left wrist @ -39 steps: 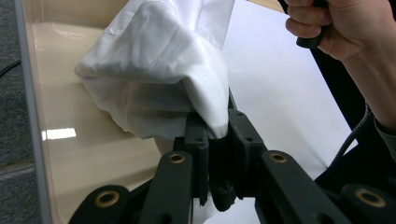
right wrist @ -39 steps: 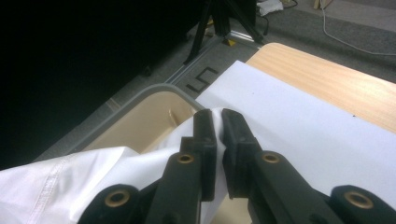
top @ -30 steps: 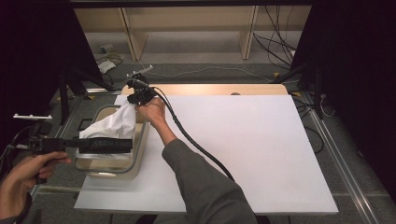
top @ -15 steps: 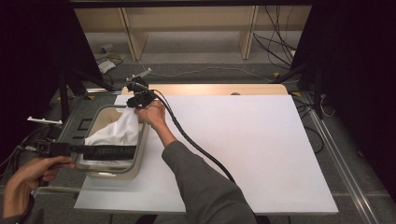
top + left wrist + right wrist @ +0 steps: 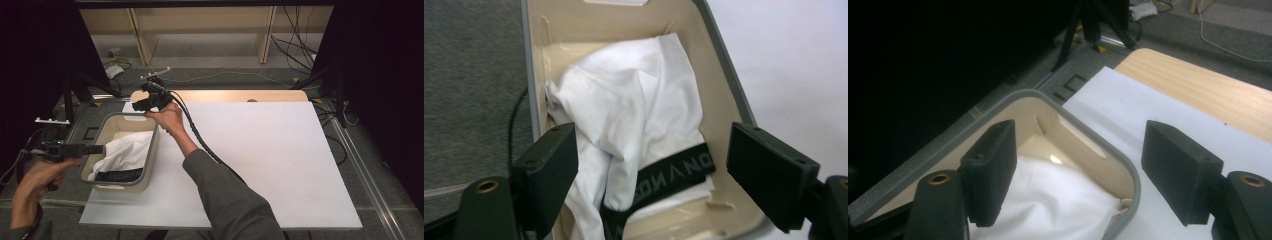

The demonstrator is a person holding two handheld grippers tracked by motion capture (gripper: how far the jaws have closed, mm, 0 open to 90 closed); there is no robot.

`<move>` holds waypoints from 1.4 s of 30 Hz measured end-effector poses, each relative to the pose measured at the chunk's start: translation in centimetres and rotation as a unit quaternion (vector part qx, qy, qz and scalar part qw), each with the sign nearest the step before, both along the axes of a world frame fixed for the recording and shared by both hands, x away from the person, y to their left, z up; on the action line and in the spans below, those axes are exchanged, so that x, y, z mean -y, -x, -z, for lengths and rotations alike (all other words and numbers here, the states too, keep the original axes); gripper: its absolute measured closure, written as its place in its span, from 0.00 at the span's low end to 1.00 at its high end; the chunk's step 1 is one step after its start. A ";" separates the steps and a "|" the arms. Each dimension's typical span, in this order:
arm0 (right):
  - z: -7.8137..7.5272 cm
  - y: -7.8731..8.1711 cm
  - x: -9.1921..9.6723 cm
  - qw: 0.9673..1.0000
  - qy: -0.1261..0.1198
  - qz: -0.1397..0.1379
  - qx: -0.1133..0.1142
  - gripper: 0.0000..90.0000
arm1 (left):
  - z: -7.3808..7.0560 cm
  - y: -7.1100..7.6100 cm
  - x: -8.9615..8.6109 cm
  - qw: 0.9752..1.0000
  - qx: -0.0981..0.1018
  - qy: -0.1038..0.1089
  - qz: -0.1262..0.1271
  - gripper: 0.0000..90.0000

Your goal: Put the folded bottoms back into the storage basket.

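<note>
Two hand-held grippers are hovering over a beige plastic bin (image 5: pixel 152 150) at the left edge of a white-covered table (image 5: pixel 280 165), both with jaws that have just been opening and are now standing apart with nothing pinched between them. Lying crumpled inside the bin is a white garment (image 5: pixel 125 152), soft and creased, with a black elastic waistband (image 5: pixel 674 175) carrying pale lettering at its near end. The left gripper (image 5: pixel 651 172) is reaching in from the bin's near left side, its released jaws flanking the cloth from above without pressing it. The right gripper (image 5: pixel 1078 165) is hanging over the bin's far right corner, its jaws likewise slack, the cloth lying below and just short of them. The bin is showing rounded corners, a grey rim and a slot handle in its far wall. Beyond the white sheet, a strip of pale wood tabletop (image 5: pixel 235 96) is catching the light, and black cable (image 5: pixel 200 140) is trailing from the right gripper along the sleeve (image 5: pixel 225 195).
</note>
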State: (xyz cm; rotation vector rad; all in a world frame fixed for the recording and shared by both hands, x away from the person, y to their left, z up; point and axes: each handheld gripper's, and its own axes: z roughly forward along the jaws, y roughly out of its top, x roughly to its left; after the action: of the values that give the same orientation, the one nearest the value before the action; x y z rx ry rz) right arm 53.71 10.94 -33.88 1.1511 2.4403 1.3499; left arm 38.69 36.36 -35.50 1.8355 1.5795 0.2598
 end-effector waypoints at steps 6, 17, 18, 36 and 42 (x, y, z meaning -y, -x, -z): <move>-1.2 1.1 3.3 1.000 -0.022 -0.008 0.020 0.32 | 0.9 -1.7 1.7 1.000 -0.012 -0.024 -0.005 0.23; -2.2 4.6 10.1 0.998 -0.033 -0.022 0.050 0.28 | 2.6 -5.8 3.4 0.998 -0.023 -0.043 -0.038 0.22; -2.1 5.1 10.7 0.998 -0.033 -0.024 0.053 0.28 | 2.9 -6.3 3.5 0.998 -0.023 -0.047 -0.040 0.22; 1.0 12.5 19.7 0.996 -0.036 -0.057 0.062 0.29 | 7.8 -10.9 4.2 0.988 -0.093 -0.092 -0.079 0.36; 2.3 13.8 21.5 0.996 -0.045 -0.059 0.050 0.29 | 8.6 -11.5 4.6 0.983 -0.110 -0.120 -0.087 0.50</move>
State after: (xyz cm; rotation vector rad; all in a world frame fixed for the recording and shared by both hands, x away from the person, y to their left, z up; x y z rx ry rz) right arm 39.86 -10.59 -36.19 0.9439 2.4338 1.5258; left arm 50.15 31.81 -44.07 1.9644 1.9373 0.3506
